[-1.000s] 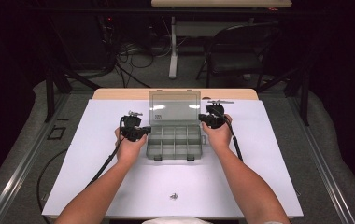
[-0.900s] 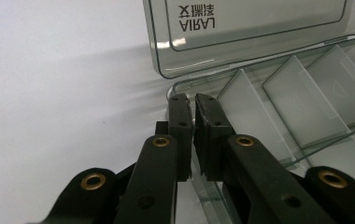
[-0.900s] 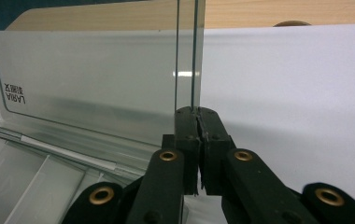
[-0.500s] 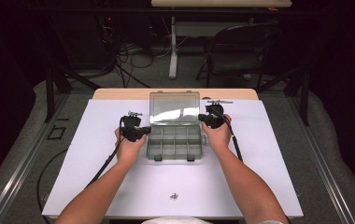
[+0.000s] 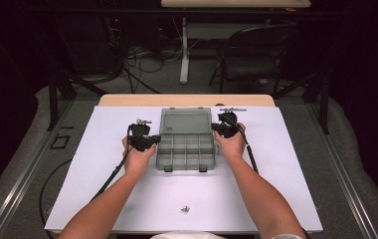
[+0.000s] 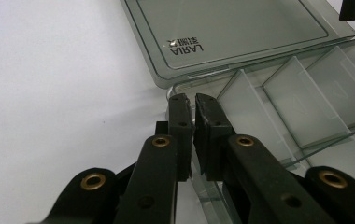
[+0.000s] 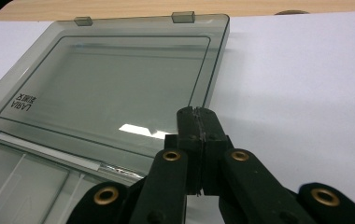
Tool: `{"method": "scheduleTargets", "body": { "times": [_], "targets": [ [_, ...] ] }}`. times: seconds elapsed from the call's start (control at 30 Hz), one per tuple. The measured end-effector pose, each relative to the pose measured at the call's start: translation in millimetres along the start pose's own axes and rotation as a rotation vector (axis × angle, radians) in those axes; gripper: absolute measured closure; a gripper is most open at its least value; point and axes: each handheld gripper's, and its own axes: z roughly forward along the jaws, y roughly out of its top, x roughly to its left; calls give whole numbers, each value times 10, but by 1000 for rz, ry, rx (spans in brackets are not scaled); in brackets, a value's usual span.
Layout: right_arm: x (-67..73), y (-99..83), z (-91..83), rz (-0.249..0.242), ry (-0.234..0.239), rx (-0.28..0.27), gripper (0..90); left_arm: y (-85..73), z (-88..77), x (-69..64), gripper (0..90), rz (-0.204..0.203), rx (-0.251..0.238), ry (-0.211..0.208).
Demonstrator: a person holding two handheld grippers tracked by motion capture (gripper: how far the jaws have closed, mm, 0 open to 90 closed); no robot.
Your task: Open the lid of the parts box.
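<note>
High view: an open compartment box (image 5: pixel 185 149) sits near the bench's (image 5: pixel 296 164) far edge, lid (image 5: pixel 185 121) laid flat behind it — left gripper (image 5: pixel 152 141) at its left wall, right gripper (image 5: pixel 217 127) at its right.

Left gripper view: the jaws pinch the box's clear side wall at a corner.

Right gripper view: the jaws are clenched together with nothing between them, just beside the lid's edge.

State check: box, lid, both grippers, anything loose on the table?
organizer box: open, compartments look empty
lid: folded back flat on the table
left gripper: shut on the box's side wall, at its left end
right gripper: shut, pads together, nothing visible between them, at the lid's right edge
small metal bits: loose on the white table, near the front edge
</note>
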Motion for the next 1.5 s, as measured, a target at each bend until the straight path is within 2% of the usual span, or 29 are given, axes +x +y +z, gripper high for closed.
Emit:
{"method": "scheduleTargets", "body": {
  "times": [0.67, 0.97, 1.23, 1.37, 1.5],
  "targets": [
    [-4, -8, 13, -2, 2, 0, 898, -3, 0, 2, 855, 0, -3, -2],
    [-13, -15, 19, 15, 5, 5, 894, -1, 1, 10, 852, -5, -3, -6],
    [40, -8, -44, -17, 1, -21, 881, -2, -4, 12, 841, -4, 1, -11],
    [93, -1, -104, -61, -3, -32, 857, -1, -5, 10, 834, -3, 1, -13],
    [112, -3, -137, -57, 4, -30, 830, 0, -3, 11, 828, -4, 6, -9]
  ]
}}
